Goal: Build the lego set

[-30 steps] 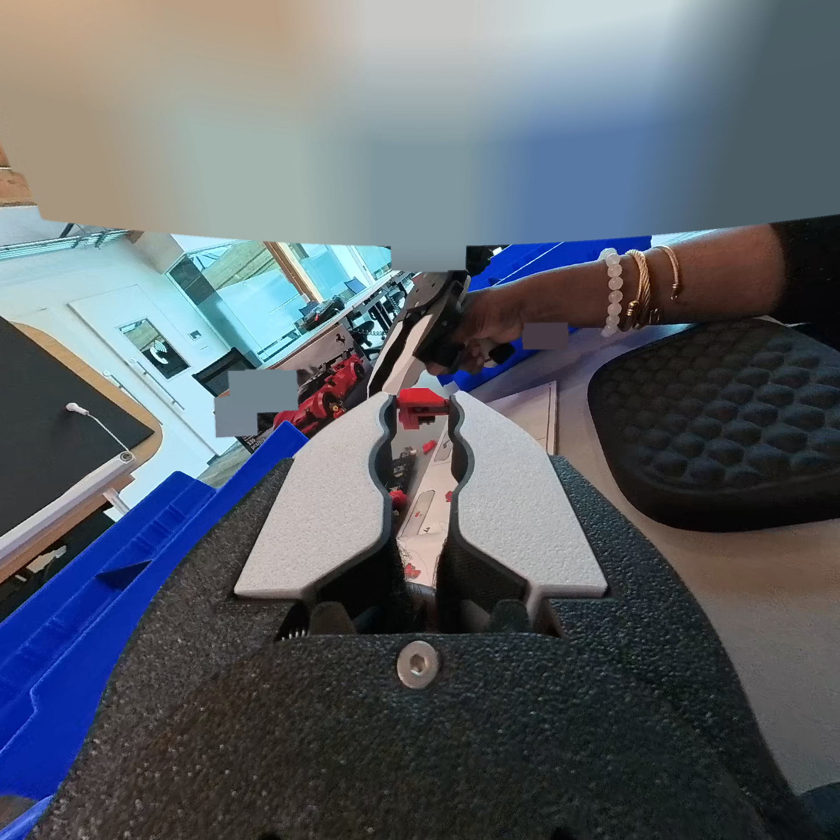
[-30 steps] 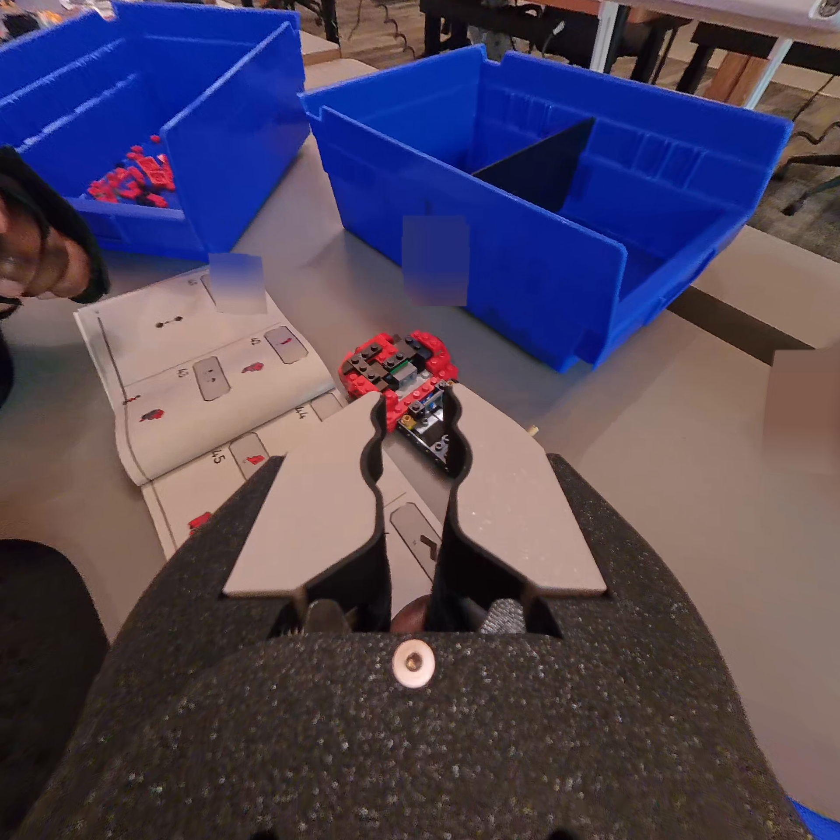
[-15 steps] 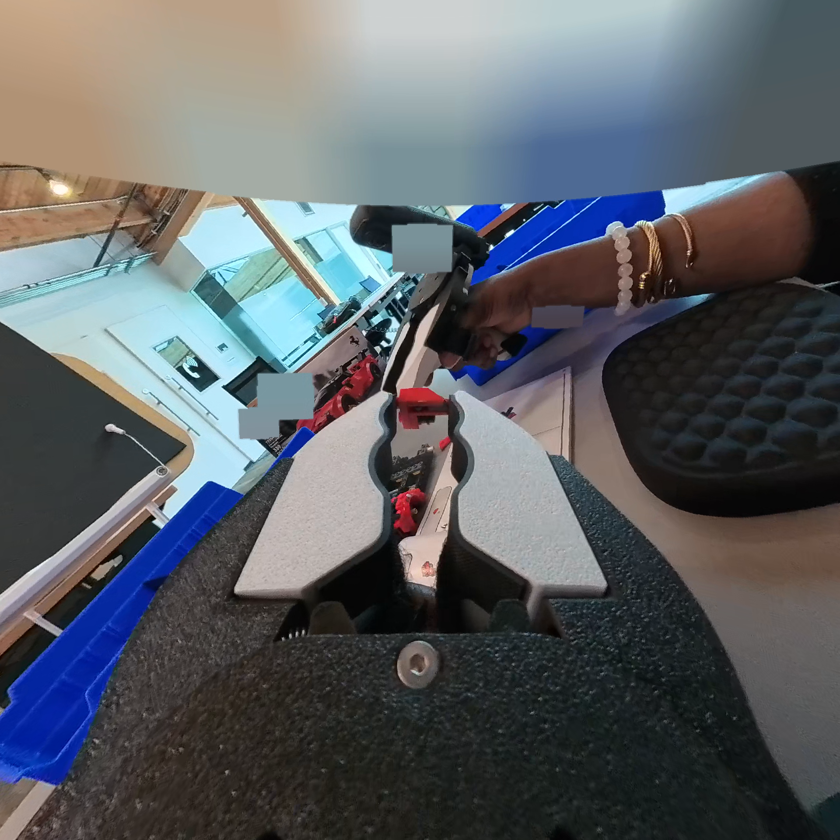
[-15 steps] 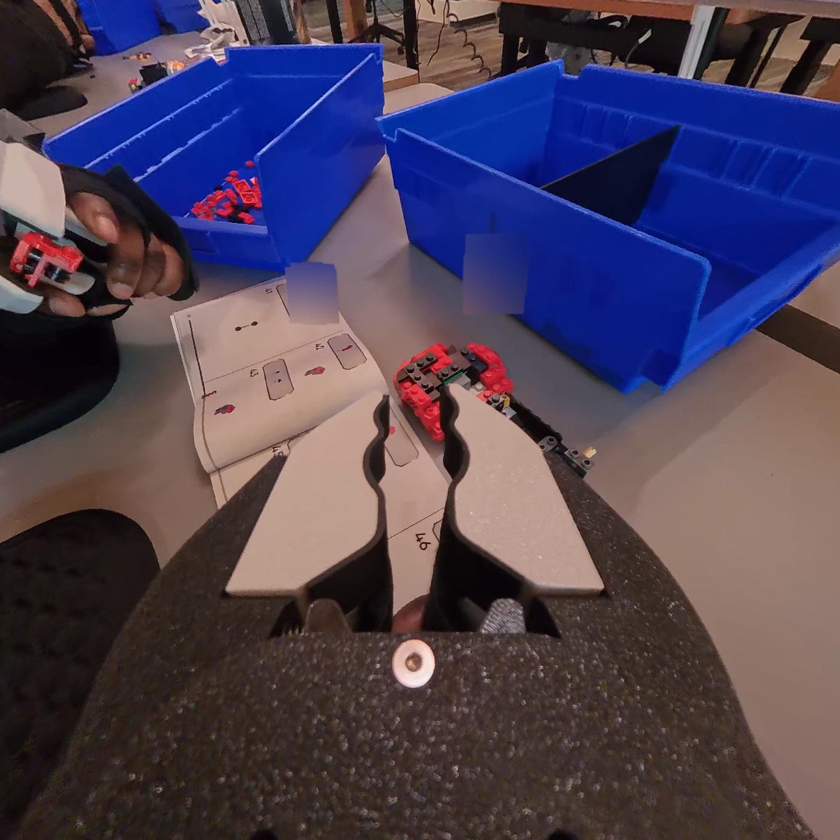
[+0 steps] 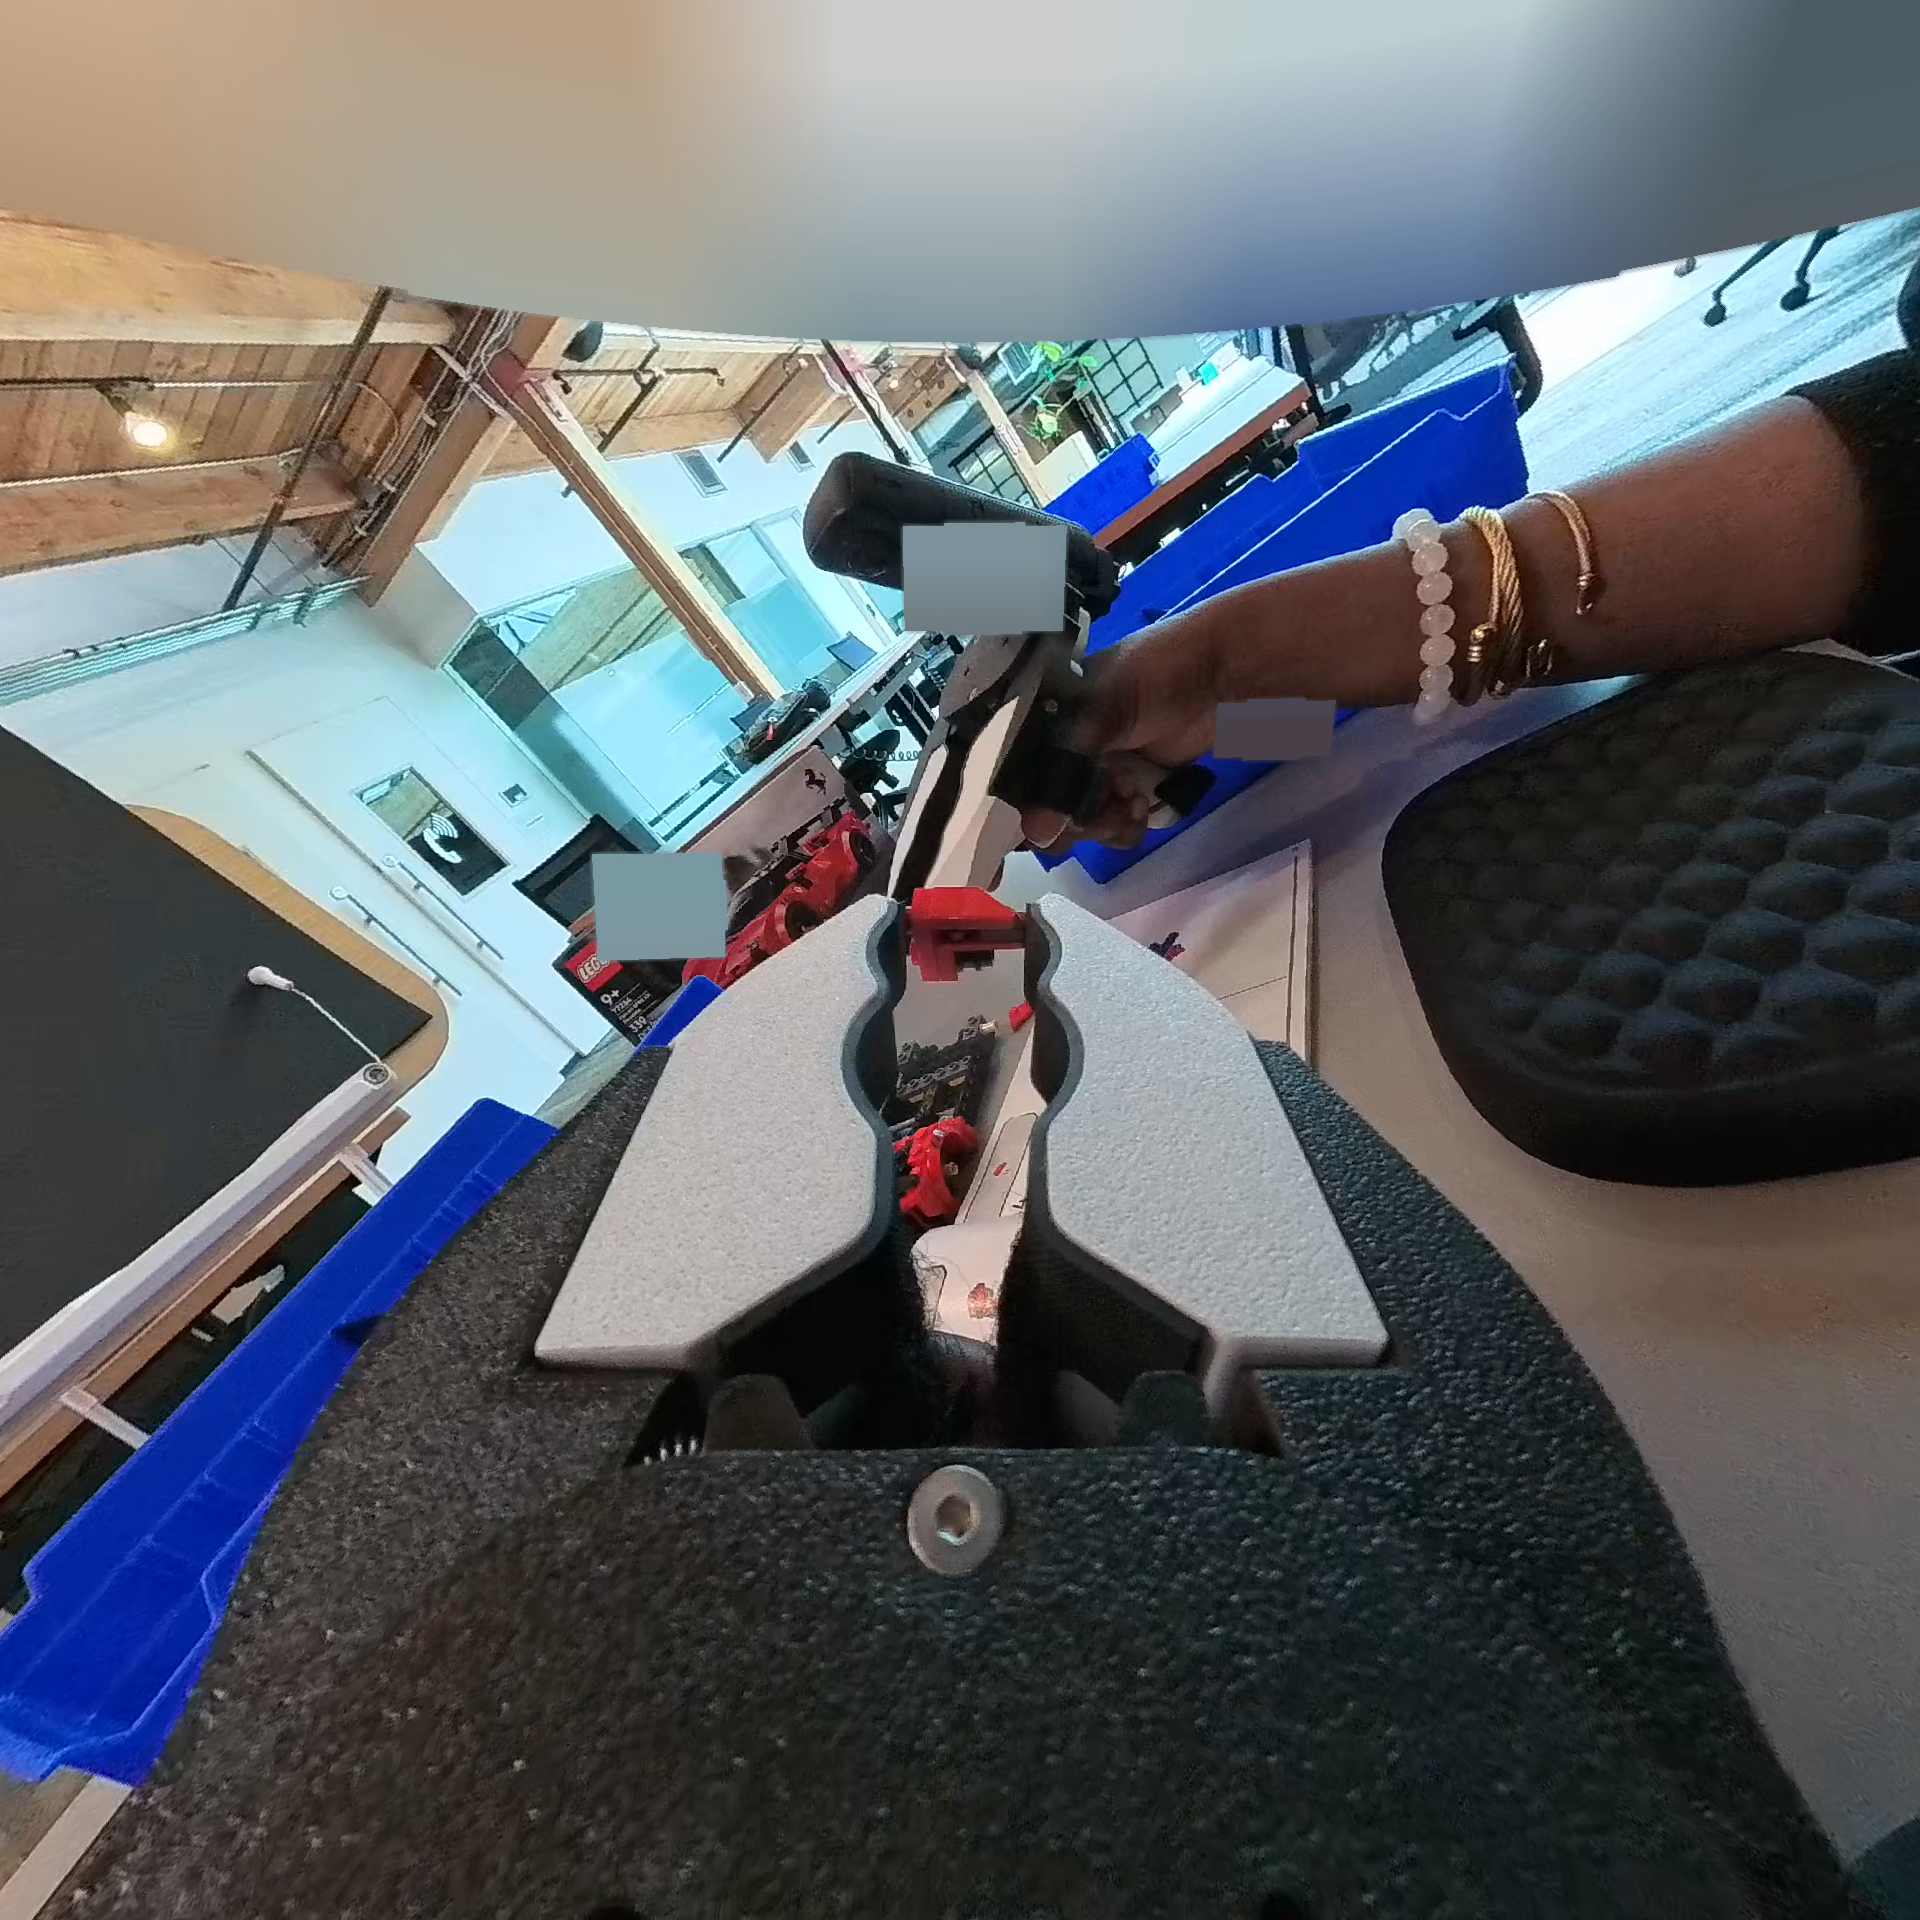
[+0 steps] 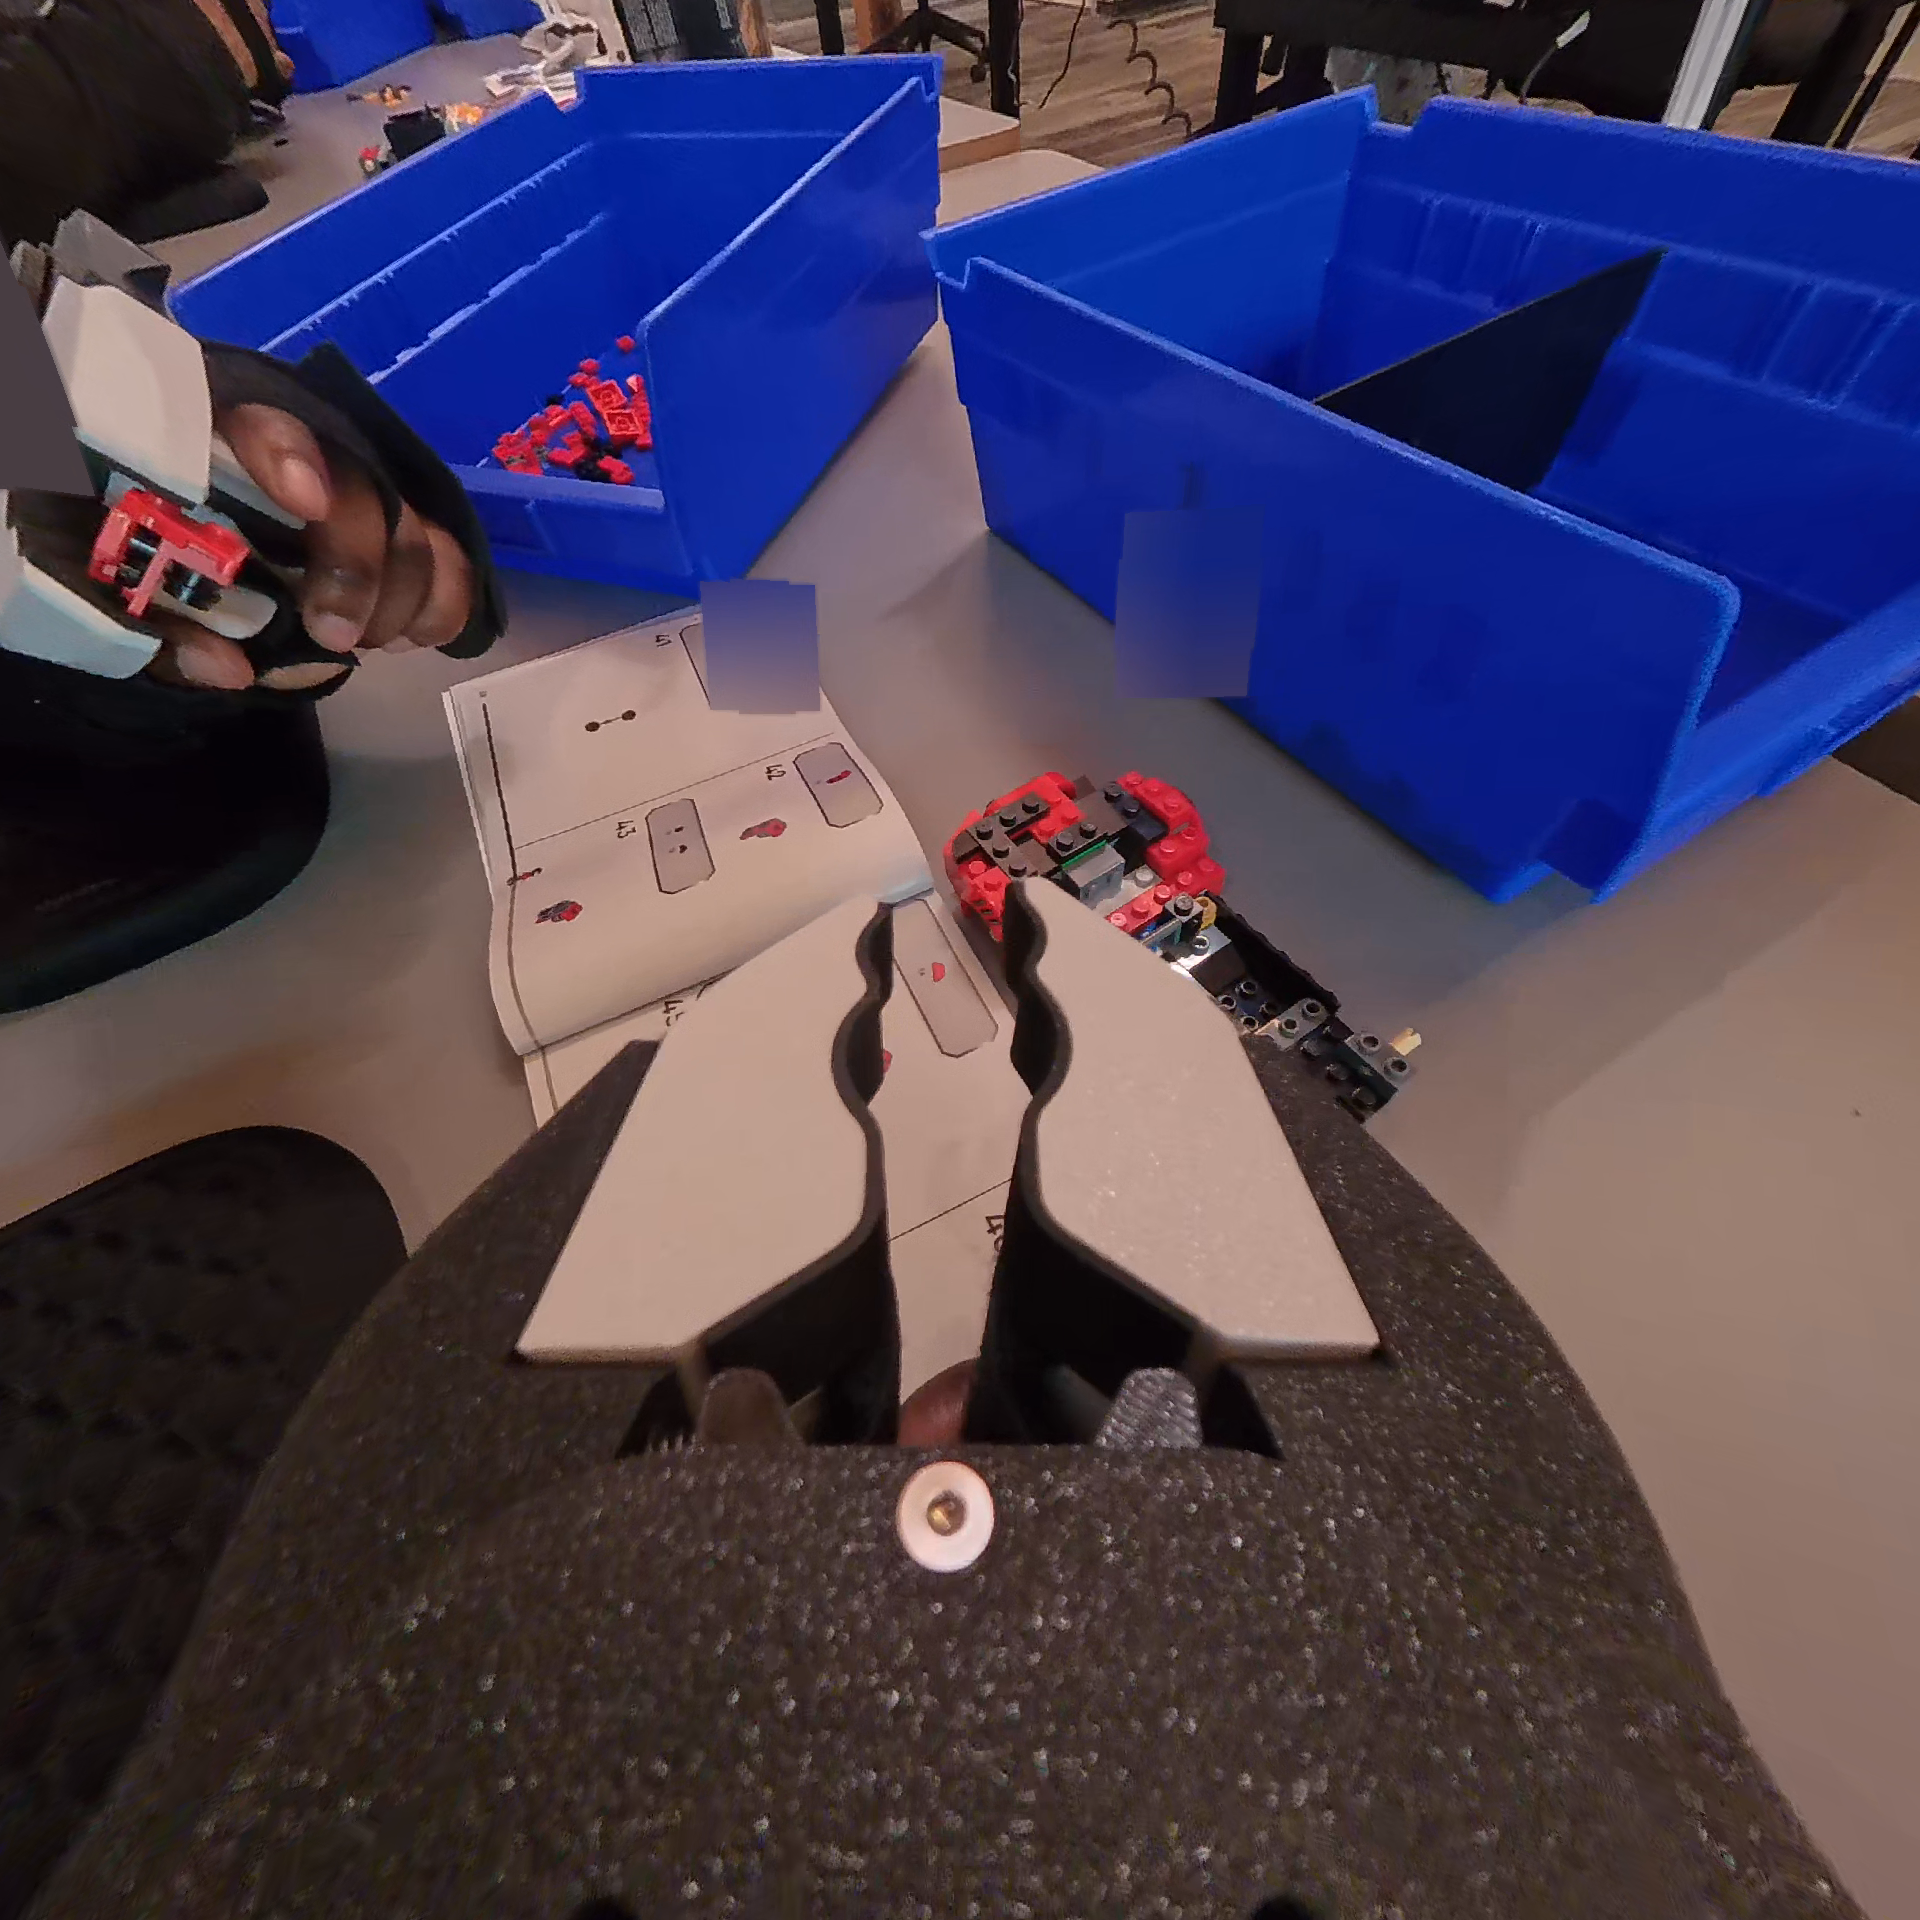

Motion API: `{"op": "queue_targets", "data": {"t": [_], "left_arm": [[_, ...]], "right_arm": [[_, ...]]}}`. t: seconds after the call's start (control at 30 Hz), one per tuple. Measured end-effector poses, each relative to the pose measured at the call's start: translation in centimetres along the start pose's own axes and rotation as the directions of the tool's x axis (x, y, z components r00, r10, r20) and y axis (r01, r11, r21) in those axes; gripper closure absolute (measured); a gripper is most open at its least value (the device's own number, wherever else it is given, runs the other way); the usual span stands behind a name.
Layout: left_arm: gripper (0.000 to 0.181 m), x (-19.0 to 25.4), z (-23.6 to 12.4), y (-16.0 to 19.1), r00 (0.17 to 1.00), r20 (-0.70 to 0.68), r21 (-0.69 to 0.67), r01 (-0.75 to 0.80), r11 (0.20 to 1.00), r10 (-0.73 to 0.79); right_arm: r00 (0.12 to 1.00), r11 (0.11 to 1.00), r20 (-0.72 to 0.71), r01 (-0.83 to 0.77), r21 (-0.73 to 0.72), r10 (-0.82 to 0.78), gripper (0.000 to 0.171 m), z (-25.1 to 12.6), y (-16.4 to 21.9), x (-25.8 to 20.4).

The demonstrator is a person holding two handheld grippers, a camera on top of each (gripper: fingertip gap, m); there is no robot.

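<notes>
On the grey tabletop in front of me, biggest first: two blue plastic storage bins stand side by side at the far edge. The right-hand bin has a dark divider panel across its inside; no bricks show in it from here. The left-hand bin holds a loose heap of small red lego pieces near its front wall. A black dimpled foam pad lies on the table at the near left, w/ its edge also showing bottom-left in the right wrist view.

Next, an open white paper instruction booklet lies flat betw. the bins and me. Just right of it, touching the page edge or nearly so, sits the half-built red and black lego car, its red end toward the bins and a black studded chassis strip running back toward me and to the right.

My right gripper hovers above the booklet's near page, just beside the car; its grey fingers are spread w/ a clear gap and nothing betw. them.

My left gripper is raised off the table at the left, tilted, and is pinching a small red lego sub-assembly at the fingertips. In the right wrist view that same red piece sits betw. the grey tips, w/ my left hand wrapped round the grip behind it.
</notes>
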State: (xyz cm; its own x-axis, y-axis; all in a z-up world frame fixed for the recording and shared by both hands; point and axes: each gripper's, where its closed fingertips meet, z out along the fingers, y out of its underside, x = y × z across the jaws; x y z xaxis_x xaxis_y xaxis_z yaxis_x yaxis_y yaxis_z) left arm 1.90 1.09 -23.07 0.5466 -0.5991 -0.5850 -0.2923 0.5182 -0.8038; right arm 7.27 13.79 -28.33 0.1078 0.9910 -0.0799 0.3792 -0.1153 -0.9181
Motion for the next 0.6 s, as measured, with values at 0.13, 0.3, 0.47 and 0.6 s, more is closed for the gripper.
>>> {"op": "queue_targets", "data": {"t": [0.13,0.3,0.47,0.6], "left_arm": [[0.161,0.02,0.01,0.00,1.000,-0.001,0.000,0.001,1.000,-0.001],[0.161,-0.16,-0.01,0.05,1.000,0.008,0.001,0.008,1.000,-0.008],[0.161,-0.41,-0.07,-0.04,1.000,0.026,0.008,0.006,1.000,-0.007],[0.161,-0.42,0.11,-0.10,0.999,0.043,0.014,-0.006,1.000,0.006]], "right_arm": [[1.000,1.000,0.008,-0.005,0.009,0.005,0.151,-0.07,-0.17,-0.11],[1.000,1.000,0.013,-0.011,0.014,0.011,0.151,-0.09,-0.23,-0.15],[1.000,1.000,0.028,-0.015,0.026,0.014,0.151,-0.11,-0.45,-0.39],[0.998,0.998,0.057,-0.038,0.059,0.035,0.151,-0.02,-0.78,-0.54]]}}
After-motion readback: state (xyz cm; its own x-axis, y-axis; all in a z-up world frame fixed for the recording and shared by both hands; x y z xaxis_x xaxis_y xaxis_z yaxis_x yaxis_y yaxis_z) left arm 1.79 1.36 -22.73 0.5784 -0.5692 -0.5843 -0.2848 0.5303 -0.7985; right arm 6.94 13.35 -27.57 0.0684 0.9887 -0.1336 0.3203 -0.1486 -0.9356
